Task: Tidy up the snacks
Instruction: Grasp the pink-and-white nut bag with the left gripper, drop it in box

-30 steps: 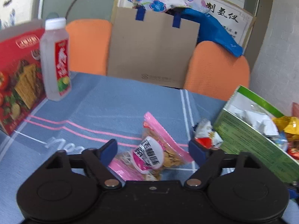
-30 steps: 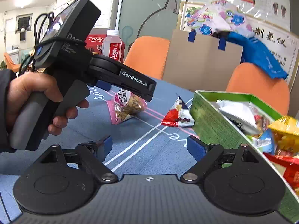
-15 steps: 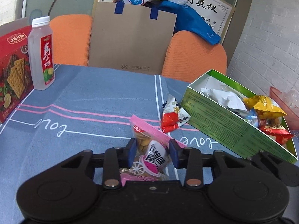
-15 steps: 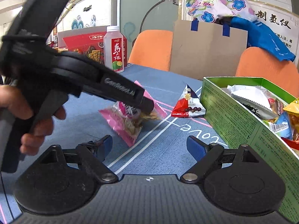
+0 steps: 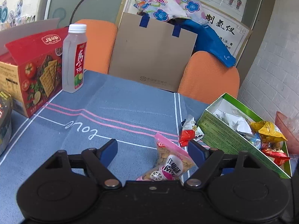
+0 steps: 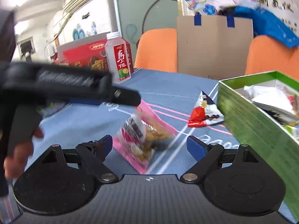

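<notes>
Tongs first: the left tongs (image 5: 152, 148) are spread wide, their blue pads apart on either side of the pink snack bag (image 5: 171, 163), which sits toward the right-hand pad and appears not to be gripped. The right tongs (image 6: 149, 145) are likewise released and hold nothing, hovering low over the worktop (image 5: 130, 110).

Landmark for everything else is the green box (image 5: 233, 141). The pink snack bag is just on its near-left side, on or barely above the blue cloth; motion blur in the right wrist view leaves that unclear. A small red-and-white packet (image 5: 188, 132) lies between the bag and the box, close to the box wall. Inside the box sit a yellow packet (image 5: 267, 131) and white wrappers, so the box looks like the collecting place and the two loose snacks like what remains to go in.

Only the left wrist view looks down into the box and shows the red cracker carton (image 5: 35, 74) and drink bottle (image 5: 73, 59) far to its left. Only the right wrist view shows the left tongs from the side, with the person's hand (image 6: 16, 149) on the handle, poised over the bag.
</notes>
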Action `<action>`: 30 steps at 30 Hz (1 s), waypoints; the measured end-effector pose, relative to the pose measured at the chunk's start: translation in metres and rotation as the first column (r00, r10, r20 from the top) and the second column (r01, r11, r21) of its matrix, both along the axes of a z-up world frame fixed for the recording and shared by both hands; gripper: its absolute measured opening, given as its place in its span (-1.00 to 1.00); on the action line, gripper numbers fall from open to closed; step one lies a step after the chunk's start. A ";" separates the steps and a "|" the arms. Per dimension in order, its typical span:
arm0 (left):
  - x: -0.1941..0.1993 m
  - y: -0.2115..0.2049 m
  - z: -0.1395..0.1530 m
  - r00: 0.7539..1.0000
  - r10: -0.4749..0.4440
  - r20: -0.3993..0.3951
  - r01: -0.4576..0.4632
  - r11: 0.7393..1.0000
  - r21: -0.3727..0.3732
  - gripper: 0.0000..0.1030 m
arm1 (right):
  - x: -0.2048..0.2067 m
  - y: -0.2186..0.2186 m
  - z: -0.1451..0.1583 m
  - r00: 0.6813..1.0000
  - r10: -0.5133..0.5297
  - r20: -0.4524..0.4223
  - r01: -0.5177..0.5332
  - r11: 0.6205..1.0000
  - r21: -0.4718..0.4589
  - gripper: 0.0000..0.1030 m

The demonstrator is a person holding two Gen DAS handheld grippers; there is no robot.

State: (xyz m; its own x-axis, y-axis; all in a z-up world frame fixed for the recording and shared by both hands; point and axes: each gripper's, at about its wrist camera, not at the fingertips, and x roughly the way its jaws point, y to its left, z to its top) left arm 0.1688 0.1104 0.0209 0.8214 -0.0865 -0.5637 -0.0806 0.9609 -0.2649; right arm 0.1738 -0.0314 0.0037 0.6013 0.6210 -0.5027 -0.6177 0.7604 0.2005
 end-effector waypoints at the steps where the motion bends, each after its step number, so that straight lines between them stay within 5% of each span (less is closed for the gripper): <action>1: -0.001 0.000 0.000 1.000 -0.001 -0.001 0.001 1.000 -0.001 1.00 | 0.004 0.004 -0.001 1.000 0.002 -0.016 -0.001 1.000 0.016 1.00; 4: -0.004 0.001 0.002 1.000 -0.002 -0.005 0.002 1.000 -0.001 1.00 | 0.014 0.017 -0.009 0.997 0.004 -0.073 -0.005 1.000 -0.022 1.00; 5: -0.005 0.001 0.002 1.000 -0.004 -0.006 0.004 1.000 0.000 1.00 | 0.016 0.019 -0.013 0.994 0.034 -0.102 -0.038 0.999 -0.034 0.55; 10: -0.016 0.001 -0.002 0.999 -0.024 -0.024 0.024 1.000 -0.017 1.00 | -0.006 0.007 -0.012 0.995 0.069 -0.066 -0.073 0.996 -0.057 0.47; 15: -0.047 -0.014 -0.007 0.994 -0.103 -0.035 0.103 0.995 0.001 1.00 | -0.046 -0.027 -0.011 0.994 0.087 -0.071 -0.092 0.994 -0.063 0.51; 18: -0.067 -0.024 -0.011 0.987 -0.149 -0.052 0.149 0.989 -0.006 1.00 | -0.072 -0.045 -0.011 0.998 0.050 -0.050 -0.054 0.995 -0.082 0.76; 19: -0.071 -0.028 -0.012 0.985 -0.163 -0.056 0.163 0.987 -0.008 1.00 | -0.079 -0.049 -0.011 0.999 0.034 -0.033 -0.037 0.995 -0.090 1.00; 23: -0.078 -0.048 -0.018 0.972 -0.221 -0.083 0.224 0.974 0.021 1.00 | -0.101 -0.056 -0.005 0.999 0.010 0.039 -0.006 0.995 -0.097 1.00; 30: -0.066 -0.066 -0.020 0.964 -0.244 -0.106 0.250 0.967 0.042 1.00 | -0.097 -0.053 -0.007 1.000 -0.016 0.003 0.016 0.998 -0.063 1.00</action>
